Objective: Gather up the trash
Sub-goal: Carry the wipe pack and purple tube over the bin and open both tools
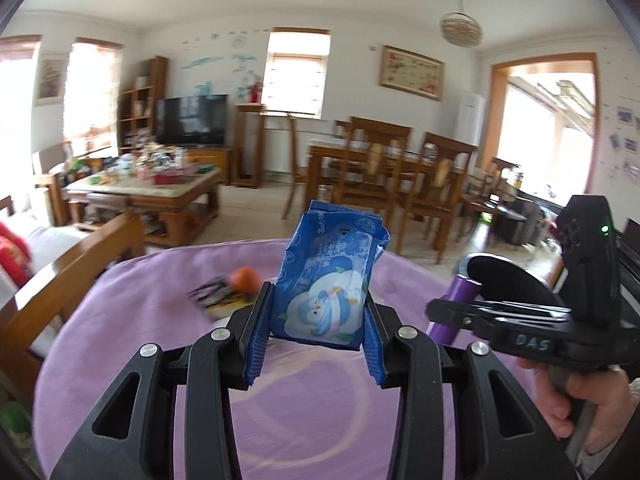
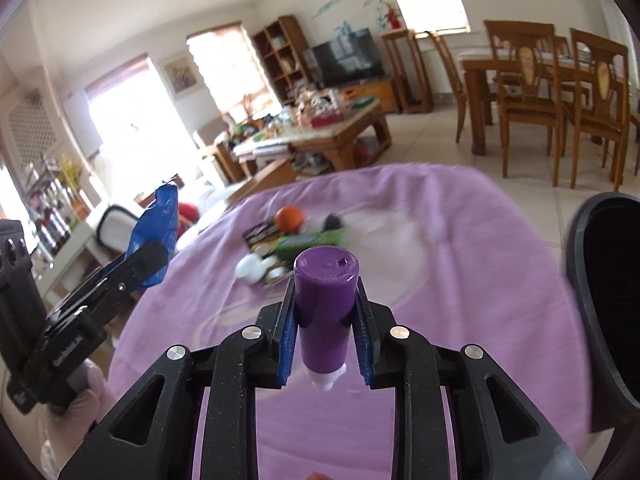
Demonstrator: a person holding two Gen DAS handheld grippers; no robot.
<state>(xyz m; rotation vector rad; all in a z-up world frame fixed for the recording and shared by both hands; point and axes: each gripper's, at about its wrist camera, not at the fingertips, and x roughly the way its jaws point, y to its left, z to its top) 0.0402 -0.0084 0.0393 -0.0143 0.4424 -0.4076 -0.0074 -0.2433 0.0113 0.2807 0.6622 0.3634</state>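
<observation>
Jaws of the left gripper (image 1: 318, 320) are clamped on a blue wipes pack (image 1: 330, 280), which is held upright between the blue pads (image 1: 256, 340) with its crumpled top standing above them. The pack is printed with a pale cartoon bird. Jaws of the right gripper (image 2: 326, 332) are clamped on a purple tube (image 2: 325, 312), gripped by its body, its flat purple end pointing away from the camera and its white tip toward it.

In the left wrist view the right gripper is seen at the right, held by a hand (image 1: 580, 404), with the tube projecting from it. In the right wrist view the left gripper is seen at the left edge with the pack sticking up out of it.

Both grippers are held above a table covered by a purple cloth (image 2: 460, 240). More litter is left on the cloth beyond them: an orange (image 2: 290, 217), a black wrapper (image 2: 262, 234), a green packet (image 2: 312, 240) and white lids (image 2: 252, 268), lying close together. A dark bin (image 2: 608, 300) is seen at the right edge, just beside the table.

Farther off, a cluttered coffee table (image 1: 148, 188), a TV (image 1: 192, 120) and dining chairs (image 1: 400, 168) are visible.
</observation>
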